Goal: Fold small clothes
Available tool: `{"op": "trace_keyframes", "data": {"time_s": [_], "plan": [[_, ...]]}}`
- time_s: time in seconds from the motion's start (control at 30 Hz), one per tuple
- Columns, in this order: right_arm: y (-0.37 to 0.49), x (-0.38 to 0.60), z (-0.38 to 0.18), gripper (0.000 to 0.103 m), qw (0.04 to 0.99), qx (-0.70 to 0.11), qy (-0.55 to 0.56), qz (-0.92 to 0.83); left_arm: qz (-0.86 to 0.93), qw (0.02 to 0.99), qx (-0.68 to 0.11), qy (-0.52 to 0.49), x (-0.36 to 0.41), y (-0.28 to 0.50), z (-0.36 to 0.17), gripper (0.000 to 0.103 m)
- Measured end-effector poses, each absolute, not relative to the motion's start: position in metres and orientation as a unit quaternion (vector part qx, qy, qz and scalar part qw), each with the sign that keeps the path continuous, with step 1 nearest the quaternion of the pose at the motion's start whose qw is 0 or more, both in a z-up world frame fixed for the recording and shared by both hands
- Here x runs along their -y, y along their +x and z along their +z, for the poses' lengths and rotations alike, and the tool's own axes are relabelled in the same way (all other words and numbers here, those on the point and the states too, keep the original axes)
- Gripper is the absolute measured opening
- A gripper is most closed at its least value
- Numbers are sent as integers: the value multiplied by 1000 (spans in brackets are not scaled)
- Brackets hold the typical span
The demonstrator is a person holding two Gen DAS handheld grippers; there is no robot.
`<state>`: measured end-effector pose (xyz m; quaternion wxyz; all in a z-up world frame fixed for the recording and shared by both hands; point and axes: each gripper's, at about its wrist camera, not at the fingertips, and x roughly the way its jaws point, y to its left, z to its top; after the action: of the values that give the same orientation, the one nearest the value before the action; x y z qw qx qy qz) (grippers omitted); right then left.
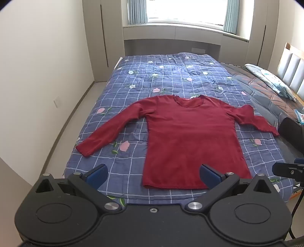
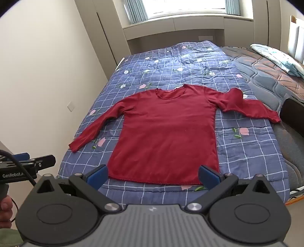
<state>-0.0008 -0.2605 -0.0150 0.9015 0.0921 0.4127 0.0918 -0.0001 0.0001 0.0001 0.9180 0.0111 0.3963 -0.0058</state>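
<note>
A dark red long-sleeved shirt lies flat and face up on a blue checked quilt, hem toward me. Its left sleeve stretches out straight. Its right sleeve is bent and bunched near the quilt's edge. My left gripper hovers open above the near end of the bed, over the hem's left part, holding nothing. My right gripper is open too, above the hem, with nothing between its blue pads.
The quilt lies on a bed with a bare dark mattress at the right and a pillow by the headboard. A white wall runs along the left, a window at the far end. A hand holds the other gripper.
</note>
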Motion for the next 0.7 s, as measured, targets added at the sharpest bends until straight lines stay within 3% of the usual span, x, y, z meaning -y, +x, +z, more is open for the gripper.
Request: {"op": "trace_keyframes", "data": {"time_s": [0.7], "plan": [[3, 259, -15, 103, 901, -415, 91, 91, -7, 918, -397, 11, 0, 0, 0, 102]]}}
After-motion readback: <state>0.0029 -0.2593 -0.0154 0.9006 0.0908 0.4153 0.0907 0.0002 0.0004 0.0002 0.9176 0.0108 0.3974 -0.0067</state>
